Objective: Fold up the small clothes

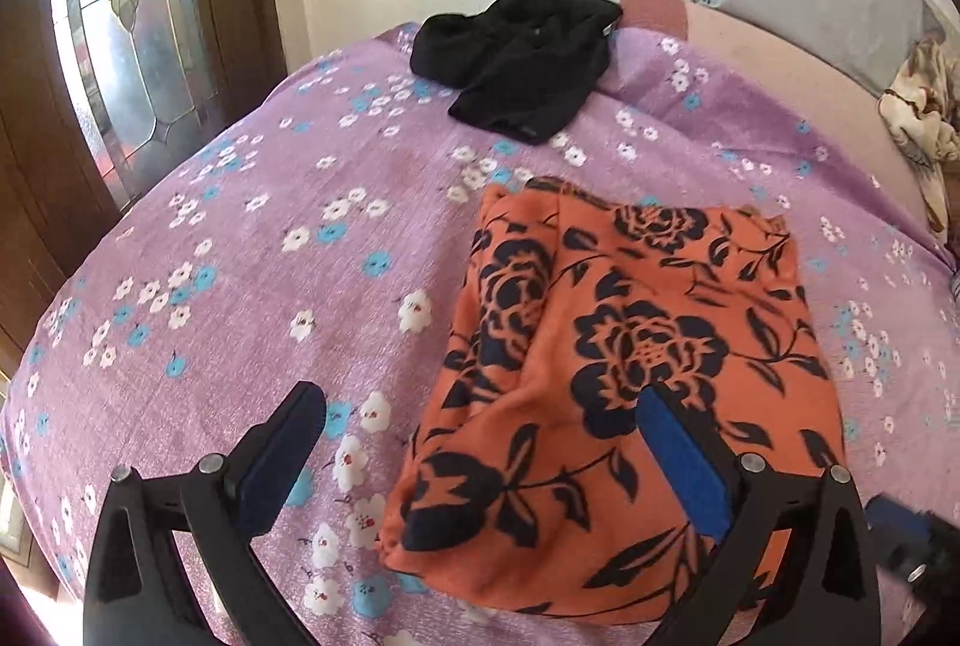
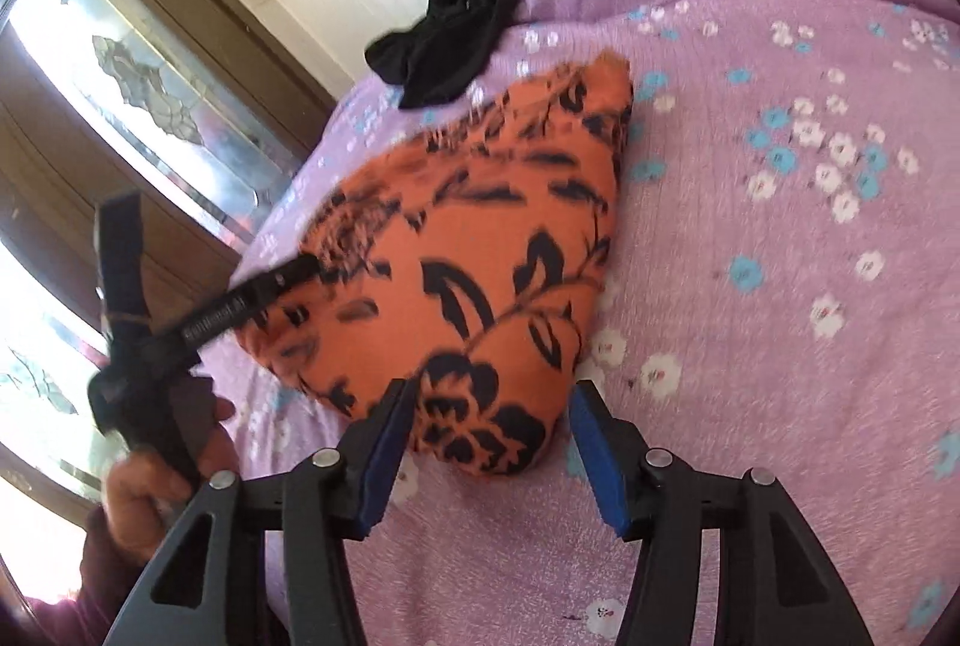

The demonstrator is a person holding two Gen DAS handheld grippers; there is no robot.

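We see an orange garment [image 1: 630, 376] printed with large navy-black roses, leaves and thin stems. Under it lies a lilac bedspread [image 1: 240, 256] strewn with small white blossoms with red centres and sky-blue ones. Beyond the orange garment sits a plain black garment [image 1: 522, 58]. Past that, the mattress edge [image 1: 780, 46] is dusty pink. To the left of the orange garment we find a dark brown door [image 1: 36, 136] with leaded patterned glass. Our left tongs [image 1: 480, 442] and right tongs [image 2: 489, 424] are black with blue pads.
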